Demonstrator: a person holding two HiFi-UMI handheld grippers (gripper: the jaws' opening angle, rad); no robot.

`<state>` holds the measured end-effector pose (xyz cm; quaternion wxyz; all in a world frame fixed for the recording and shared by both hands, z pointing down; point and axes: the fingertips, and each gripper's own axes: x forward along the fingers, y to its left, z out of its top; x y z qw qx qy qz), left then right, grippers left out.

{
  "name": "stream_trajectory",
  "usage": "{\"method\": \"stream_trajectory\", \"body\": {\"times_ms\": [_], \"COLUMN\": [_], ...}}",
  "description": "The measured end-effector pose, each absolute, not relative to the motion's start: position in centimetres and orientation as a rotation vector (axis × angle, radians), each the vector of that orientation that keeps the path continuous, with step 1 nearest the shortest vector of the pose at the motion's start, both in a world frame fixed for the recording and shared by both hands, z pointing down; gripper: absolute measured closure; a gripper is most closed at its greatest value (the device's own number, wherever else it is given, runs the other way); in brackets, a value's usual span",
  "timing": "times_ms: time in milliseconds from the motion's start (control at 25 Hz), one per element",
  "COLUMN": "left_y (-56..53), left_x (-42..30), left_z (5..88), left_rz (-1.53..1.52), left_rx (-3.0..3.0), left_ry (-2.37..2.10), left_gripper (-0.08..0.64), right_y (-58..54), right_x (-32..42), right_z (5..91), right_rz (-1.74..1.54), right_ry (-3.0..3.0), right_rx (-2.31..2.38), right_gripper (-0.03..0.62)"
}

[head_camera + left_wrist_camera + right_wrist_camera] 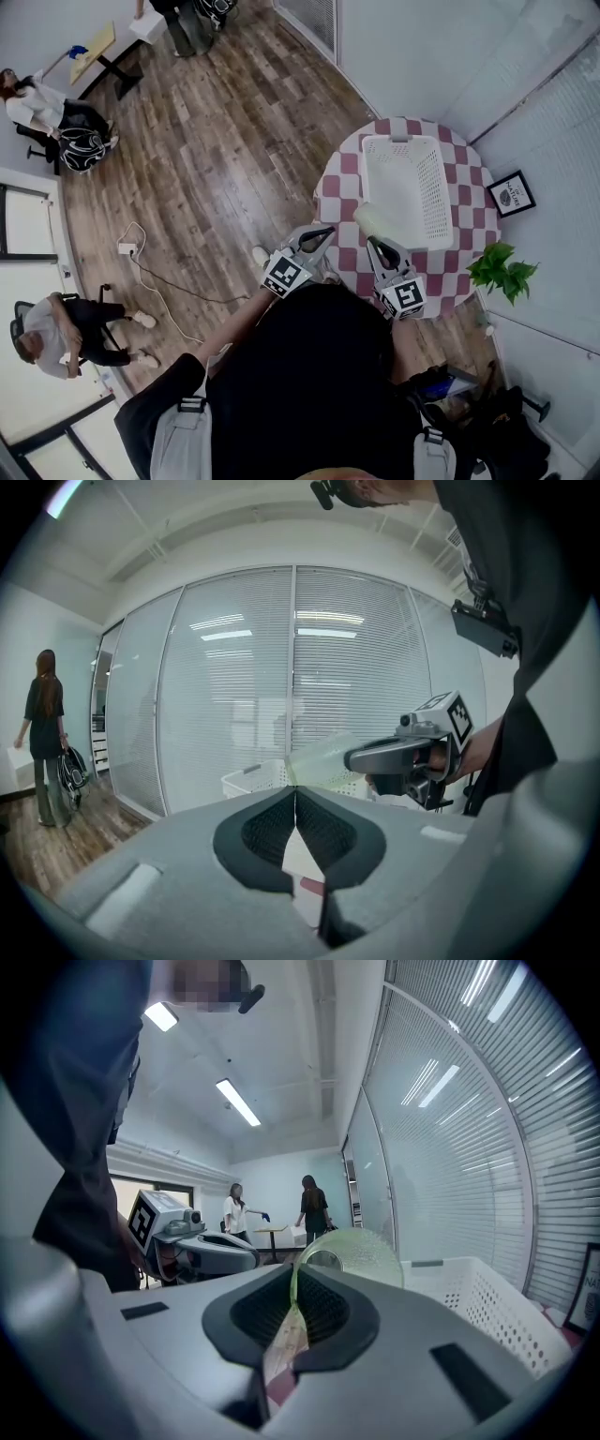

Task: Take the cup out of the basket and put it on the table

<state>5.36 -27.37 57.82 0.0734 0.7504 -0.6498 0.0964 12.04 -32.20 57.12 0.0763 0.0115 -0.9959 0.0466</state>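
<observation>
A pale green see-through cup (378,221) hangs tilted on its side just outside the near left corner of the white basket (410,187), above the checked table (342,178). My right gripper (374,241) is shut on the cup's rim. In the right gripper view the cup (362,1255) juts past the jaws of my right gripper (294,1274), with the basket (473,1293) to its right. My left gripper (324,233) hovers left of the cup, shut and empty. In the left gripper view the left gripper (295,791) faces the cup (322,761) and the right gripper (349,758).
A potted plant (502,270) and a framed picture (512,194) stand right of the table. Glass walls with blinds enclose the far side. A white cable (150,272) lies on the wood floor, and people (56,117) are at the room's left.
</observation>
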Motion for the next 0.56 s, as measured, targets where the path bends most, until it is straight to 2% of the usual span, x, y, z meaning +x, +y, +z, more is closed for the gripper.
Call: {"method": "stream_trajectory", "body": {"times_ms": [560], "left_y": [-27.63], "left_x": [5.57], "left_z": [58.62], "left_rz": [0.305], "left_rx": [2.248], "left_ry": [-1.925], "left_gripper": [0.554], "right_y": [-32.46], "right_x": [12.11], "right_z": [57.43], "right_rz": [0.142], "right_ry": [-2.981], "right_rx": [0.021], "right_gripper": [0.569]}}
